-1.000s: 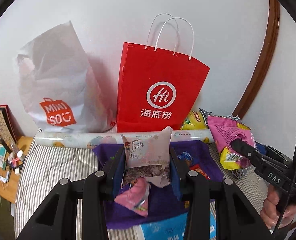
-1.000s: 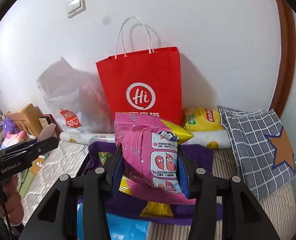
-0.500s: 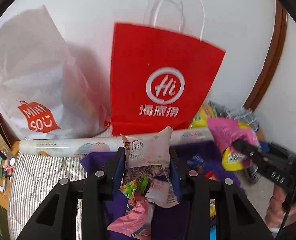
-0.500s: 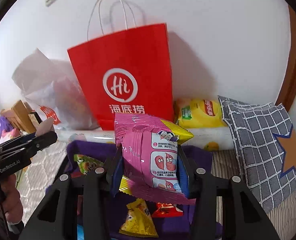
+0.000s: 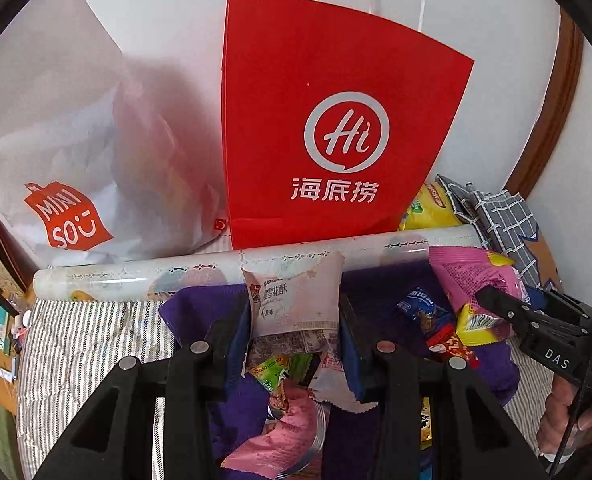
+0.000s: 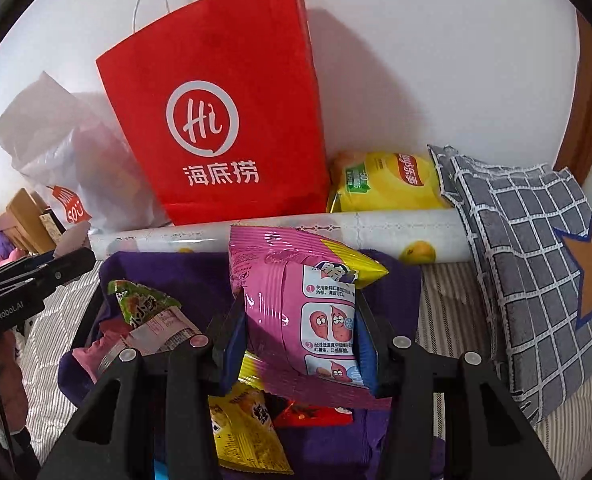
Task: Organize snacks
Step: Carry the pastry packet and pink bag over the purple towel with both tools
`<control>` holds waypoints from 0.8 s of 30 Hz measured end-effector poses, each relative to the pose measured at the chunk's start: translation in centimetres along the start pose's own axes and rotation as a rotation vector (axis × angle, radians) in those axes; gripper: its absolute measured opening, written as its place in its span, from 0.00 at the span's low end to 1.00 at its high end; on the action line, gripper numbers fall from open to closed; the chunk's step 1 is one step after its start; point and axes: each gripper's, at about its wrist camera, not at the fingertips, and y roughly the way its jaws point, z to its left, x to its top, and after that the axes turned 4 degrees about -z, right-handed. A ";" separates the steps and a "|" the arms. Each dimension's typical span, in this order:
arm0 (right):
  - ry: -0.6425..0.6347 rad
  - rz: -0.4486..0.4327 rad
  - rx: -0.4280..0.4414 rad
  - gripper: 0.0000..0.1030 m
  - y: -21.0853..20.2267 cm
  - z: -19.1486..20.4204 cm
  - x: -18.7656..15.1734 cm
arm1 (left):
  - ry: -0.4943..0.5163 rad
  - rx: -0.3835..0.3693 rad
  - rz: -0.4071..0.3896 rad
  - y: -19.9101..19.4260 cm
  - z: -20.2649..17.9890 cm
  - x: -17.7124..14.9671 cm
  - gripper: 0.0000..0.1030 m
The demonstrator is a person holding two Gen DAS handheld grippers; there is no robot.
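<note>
Gripping one snack each: left tongs (image 5: 296, 320) clenched on a pale pink, flat plastic snowflake-pastry packet (image 5: 296, 300), right tongs (image 6: 298, 332) clenched on a puffed pink-and-yellow foil sweet-potato snack bag (image 6: 296, 308). Both packets pinched at the sides, upright, top ends pointing toward the tall red paper carrier bag with white rope handles (image 5: 328, 128); probably held so to slip edge-first into that bag's mouth, though the opening itself is hidden from both views. Raised clear of the loose pile, so nothing else drags along.

Relative to the red bag: pastry packet low in front of its lower middle, in the left wrist view overlapping the long white patterned roll (image 5: 175, 276) lying along the bag's foot. Sweet-potato bag in front of and below the bag's right half, top edge level with the same roll. Crumpled white plastic Miniso bag (image 5: 63, 152) leaning just left of it; yellow crisp packet (image 6: 388, 184) touching its right side; grey checked cushion (image 6: 528, 248) farther right. Remaining snacks on a purple cloth (image 6: 147, 272) spread over the striped bed (image 5: 79, 340), in front of the bag: a green triangular packet (image 6: 143, 304) and a yellow wrapper (image 6: 247, 432) among them.

Both tongs level, side by side, aimed at the bag's front, tilted slightly upward. Likely next need: a lift above the rim before release.
</note>
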 end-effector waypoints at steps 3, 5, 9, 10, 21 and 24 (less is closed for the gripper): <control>-0.016 -0.004 -0.019 0.45 0.1 0.1 -0.7 | -0.001 0.000 0.010 0.5 0.0 -0.1 0.37; -0.021 0.000 -0.008 0.45 0.2 0.2 -1.1 | 0.002 0.001 0.013 0.7 0.0 -0.2 0.37; -0.042 -0.001 -0.020 0.45 0.4 0.5 -1.4 | 0.009 0.003 0.030 1.2 -0.3 -0.5 0.37; -0.042 -0.002 -0.021 0.45 0.4 0.5 -1.5 | 0.011 0.003 0.034 1.3 -0.3 -0.6 0.37; -0.054 0.028 0.002 0.46 1.3 0.9 -1.8 | -0.001 -0.041 0.077 2.1 -0.6 -1.1 0.38; -0.047 0.037 0.001 0.46 1.5 0.7 -1.8 | 0.001 -0.050 0.085 2.2 -0.8 -1.2 0.38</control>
